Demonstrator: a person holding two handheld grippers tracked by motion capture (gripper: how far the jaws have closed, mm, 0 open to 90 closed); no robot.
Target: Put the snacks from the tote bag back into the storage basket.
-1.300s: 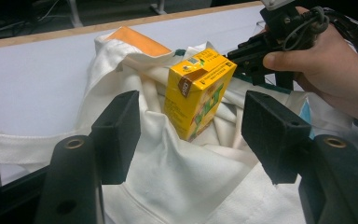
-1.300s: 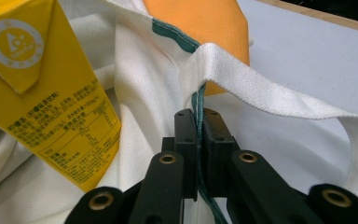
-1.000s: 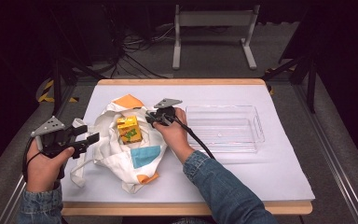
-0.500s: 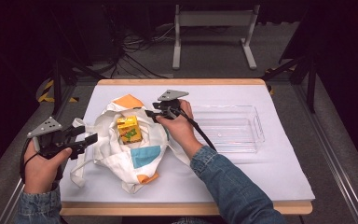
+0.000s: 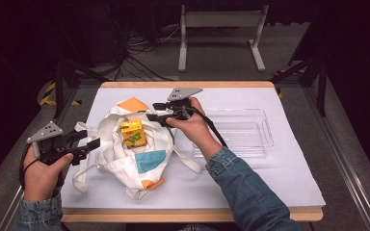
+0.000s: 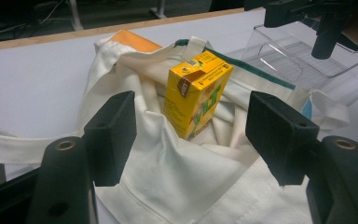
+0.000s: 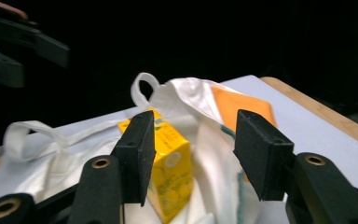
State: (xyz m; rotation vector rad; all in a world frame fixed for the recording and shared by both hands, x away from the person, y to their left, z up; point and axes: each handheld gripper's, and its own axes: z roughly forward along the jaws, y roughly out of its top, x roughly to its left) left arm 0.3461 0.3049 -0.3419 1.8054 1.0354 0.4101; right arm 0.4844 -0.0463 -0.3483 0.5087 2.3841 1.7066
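A white cloth tote bag (image 5: 125, 166) with orange and blue patches lies crumpled on the table's left half. A yellow juice carton (image 5: 133, 133) rests in its folds, and it also shows in the left gripper view (image 6: 196, 93) and the right gripper view (image 7: 172, 177). My left gripper (image 5: 90, 144) stays open at the bag's left edge, jaws pointing at the carton with only cloth below them (image 6: 193, 126). My right gripper (image 5: 152, 111) hovers above the bag's far right side. Its jaws (image 7: 198, 149) have just been opening and hold nothing.
A clear plastic tray (image 5: 265, 130) stands empty on the right half of the white mat. The bag's loose handles (image 5: 79, 175) trail toward the front left. Beyond the table's wooden far edge (image 5: 188, 84) the floor is dark, with cables and a stand.
My right gripper has risen from beside the carton and its jaws have spread. The left gripper, bag and carton have stayed put.
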